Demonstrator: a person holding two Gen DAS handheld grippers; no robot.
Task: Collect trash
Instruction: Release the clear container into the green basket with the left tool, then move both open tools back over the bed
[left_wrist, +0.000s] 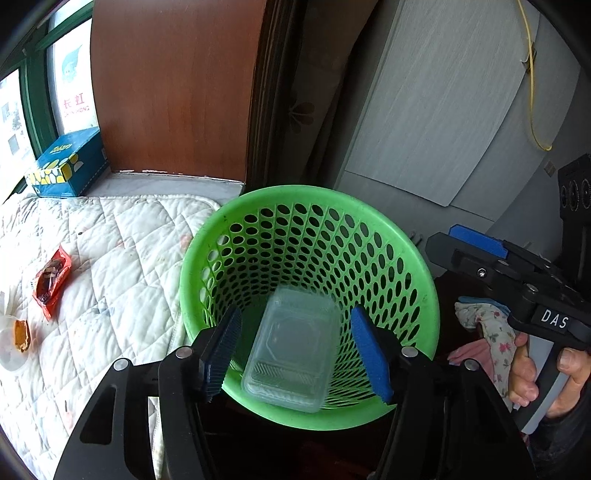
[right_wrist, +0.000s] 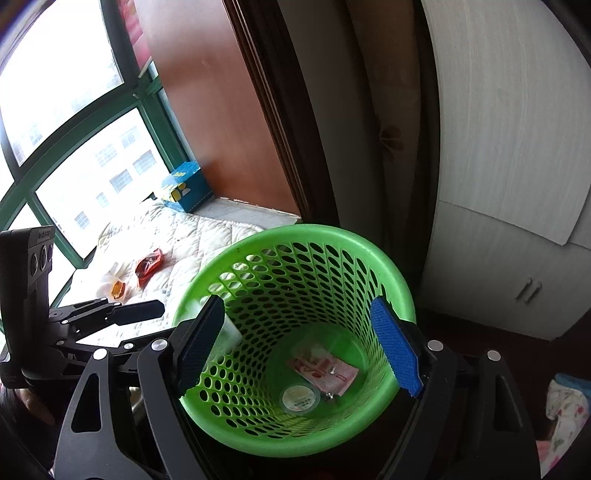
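1. The quilted bed (left_wrist: 122, 258) fills the left of both views and is cut off at the left frame edge; a wide bare stretch of quilt lies between the litter on it and the basket.
2. The green basket (left_wrist: 413, 251) stands just beside the bed's edge, its mouth unobstructed from above; its base is hidden behind the black tong frames in both views.
3. The left tongs (left_wrist: 295, 354) hang over the basket's near rim, jaws apart and pressing on nothing. The clear plastic box (left_wrist: 291, 350) lies between them, tilted against the inner wall and free of both pads.
4. The right tongs (right_wrist: 301, 347) hover spread over the same mouth, holding nothing.
5. Only the right wrist view reaches the basket floor: a pink wrapper (right_wrist: 325, 369) and a small round lidded cup (right_wrist: 300, 398). There the clear box is mostly hidden behind the left pad.
6. Still on the bed, well apart from the basket: a red snack packet (left_wrist: 51, 284) and, at the frame edge, a white cup with something orange (left_wrist: 18, 339), too cut off to make out.
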